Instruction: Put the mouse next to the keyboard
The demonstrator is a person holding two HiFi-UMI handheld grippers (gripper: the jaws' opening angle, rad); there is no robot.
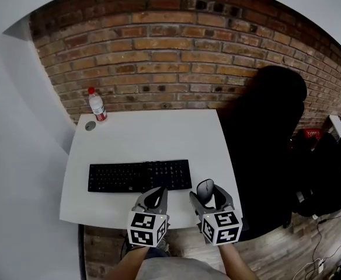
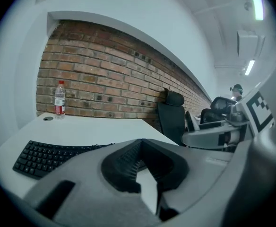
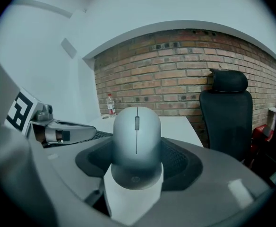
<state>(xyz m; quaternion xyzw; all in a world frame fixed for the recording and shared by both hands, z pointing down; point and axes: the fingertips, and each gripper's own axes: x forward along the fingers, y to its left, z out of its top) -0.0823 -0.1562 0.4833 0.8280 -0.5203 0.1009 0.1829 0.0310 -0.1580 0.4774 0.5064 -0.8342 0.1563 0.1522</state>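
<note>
A grey mouse [image 1: 205,189] sits between the jaws of my right gripper [image 1: 206,193], which is shut on it just over the white table's [image 1: 153,136] front right part. In the right gripper view the mouse [image 3: 136,145] fills the centre, buttons facing up. The black keyboard [image 1: 139,175] lies flat on the table, to the left of the mouse and just beyond both grippers. My left gripper [image 1: 155,193] hovers at the keyboard's near edge, its jaws shut and holding nothing [image 2: 141,145]. The keyboard [image 2: 43,156] shows at that view's lower left.
A plastic water bottle [image 1: 97,104] with a red cap stands at the table's far left corner beside a round cable hole [image 1: 90,125]. A black office chair [image 1: 270,150] stands right of the table. A brick wall [image 1: 176,51] runs behind it.
</note>
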